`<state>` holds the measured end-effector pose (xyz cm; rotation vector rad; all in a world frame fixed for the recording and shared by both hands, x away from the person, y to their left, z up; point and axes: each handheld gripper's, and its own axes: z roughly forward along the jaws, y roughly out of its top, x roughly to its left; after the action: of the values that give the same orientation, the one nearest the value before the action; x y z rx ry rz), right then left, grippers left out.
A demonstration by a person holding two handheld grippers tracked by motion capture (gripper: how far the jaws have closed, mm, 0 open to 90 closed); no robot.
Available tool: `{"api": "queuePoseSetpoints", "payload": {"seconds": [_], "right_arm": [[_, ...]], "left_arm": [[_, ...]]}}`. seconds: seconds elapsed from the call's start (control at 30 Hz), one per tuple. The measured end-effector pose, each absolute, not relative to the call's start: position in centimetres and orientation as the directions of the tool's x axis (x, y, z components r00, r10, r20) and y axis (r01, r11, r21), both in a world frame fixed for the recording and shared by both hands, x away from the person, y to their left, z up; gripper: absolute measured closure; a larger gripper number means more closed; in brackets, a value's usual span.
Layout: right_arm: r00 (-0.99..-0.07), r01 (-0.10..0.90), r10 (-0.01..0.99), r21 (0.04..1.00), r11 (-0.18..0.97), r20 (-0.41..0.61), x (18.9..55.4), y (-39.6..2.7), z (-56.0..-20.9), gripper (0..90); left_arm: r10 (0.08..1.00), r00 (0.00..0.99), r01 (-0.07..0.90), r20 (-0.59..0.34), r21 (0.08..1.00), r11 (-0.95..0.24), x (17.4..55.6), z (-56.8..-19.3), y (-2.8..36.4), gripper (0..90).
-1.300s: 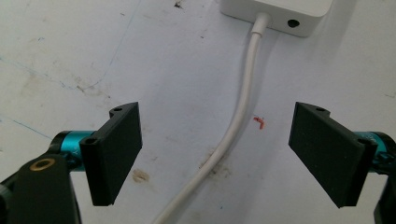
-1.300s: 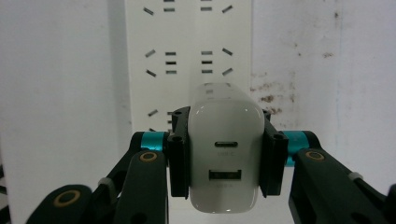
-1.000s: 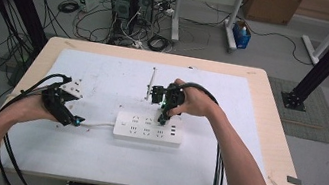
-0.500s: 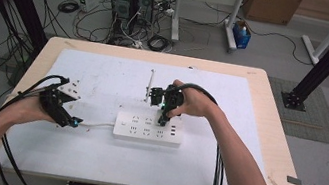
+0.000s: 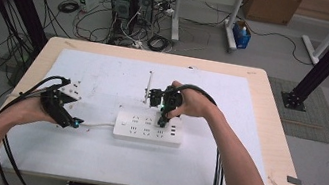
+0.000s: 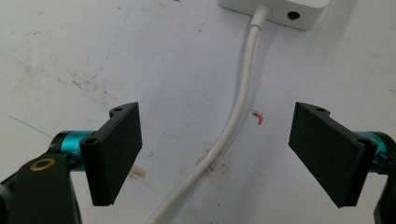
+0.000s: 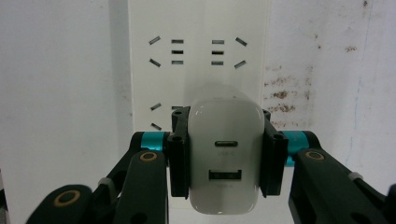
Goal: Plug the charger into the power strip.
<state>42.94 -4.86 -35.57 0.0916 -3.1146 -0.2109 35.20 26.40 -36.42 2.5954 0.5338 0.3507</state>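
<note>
A white power strip (image 5: 147,127) lies across the middle of the table, its white cable (image 6: 232,125) running out to the left. My right gripper (image 5: 163,120) points down over the strip's right part, shut on a white USB charger (image 7: 226,158) whose two ports face the camera. The charger hangs over the strip's sockets (image 7: 196,51); whether it touches them I cannot tell. My left gripper (image 5: 71,121) rests low at the left, open, its two pads (image 6: 116,151) straddling the cable without touching it.
A white sheet (image 5: 105,72) covers the wooden table (image 5: 276,141). A thin upright strip (image 5: 148,86) stands behind the power strip. A small white block (image 5: 73,90) lies by the left hand. Computers and cable tangles (image 5: 130,11) sit on the floor beyond.
</note>
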Motion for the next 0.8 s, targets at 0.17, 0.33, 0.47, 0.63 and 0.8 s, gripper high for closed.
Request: {"api": "queuePoseSetpoints", "payload": {"seconds": [0.17, 0.33, 0.47, 0.63, 0.8], "right_arm": [[-0.998, -0.066, -0.066, 0.134, 0.989, -0.001, 42.5, -4.7, -35.7, 62.4], [-0.999, -0.050, -0.050, 0.158, 0.986, -0.006, 42.5, -5.2, -36.4, 62.4], [-0.999, -0.043, -0.042, 0.172, 0.984, -0.006, 42.4, -5.4, -36.5, 62.4], [-0.999, -0.046, -0.045, 0.175, 0.983, -0.009, 42.4, -5.3, -36.5, 62.5], [-0.999, -0.018, -0.026, 0.208, 0.978, 0.038, 43.2, -5.7, -36.7, 62.5]], "left_arm": [[0.430, 0.890, 0.310, 0.150, 0.491, -0.814, 35.1, -36.4, 26.5, 17.4], [0.430, 0.890, 0.308, 0.152, 0.494, -0.813, 35.0, -36.3, 26.7, 17.4], [0.430, 0.890, 0.309, 0.154, 0.489, -0.816, 35.0, -36.3, 26.6, 17.4], [0.428, 0.892, 0.309, 0.149, 0.492, -0.814, 34.8, -36.6, 26.3, 17.4], [0.426, 0.892, 0.311, 0.150, 0.480, -0.820, 34.8, -36.6, 26.4, 17.4]]}}
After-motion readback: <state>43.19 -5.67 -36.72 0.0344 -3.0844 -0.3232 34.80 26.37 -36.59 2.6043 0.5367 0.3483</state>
